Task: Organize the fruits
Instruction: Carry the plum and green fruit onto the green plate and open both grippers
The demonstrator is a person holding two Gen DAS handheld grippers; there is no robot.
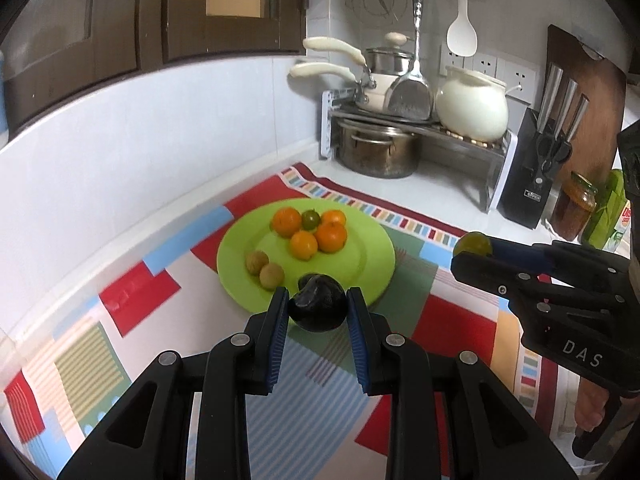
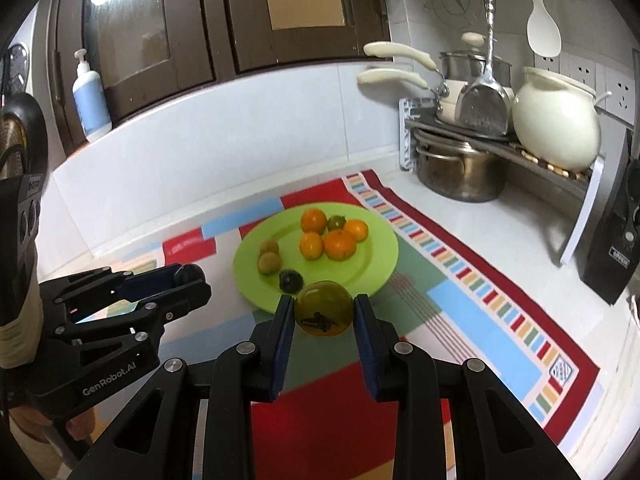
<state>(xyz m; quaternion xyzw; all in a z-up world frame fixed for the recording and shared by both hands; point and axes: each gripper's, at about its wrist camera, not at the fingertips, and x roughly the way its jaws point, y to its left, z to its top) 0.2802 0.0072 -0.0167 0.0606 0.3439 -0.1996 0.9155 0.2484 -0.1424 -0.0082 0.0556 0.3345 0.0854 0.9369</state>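
A lime green plate [image 1: 360, 256] [image 2: 376, 264] lies on a patchwork cloth. On it sit several orange fruits [image 1: 330, 236] [image 2: 339, 243], one small green fruit [image 1: 310, 219] [image 2: 336, 222], two brown fruits [image 1: 272, 274] [image 2: 269, 262] and a dark fruit [image 2: 291, 280]. My left gripper [image 1: 318, 306] [image 2: 188, 276] is shut on a dark purple fruit [image 1: 318, 308] above the plate's near edge. My right gripper [image 2: 324, 312] [image 1: 472, 250] is shut on a yellow-green fruit [image 2: 324, 308] [image 1: 474, 243], held above the cloth just right of the plate.
At the back right a rack [image 1: 460, 136] holds pots and a white jar [image 1: 472, 106]. A black knife block [image 1: 532, 176], a sauce jar [image 1: 572, 208] and a green bottle [image 1: 606, 216] stand to the right. A pump bottle [image 2: 91, 100] stands on the ledge at the left.
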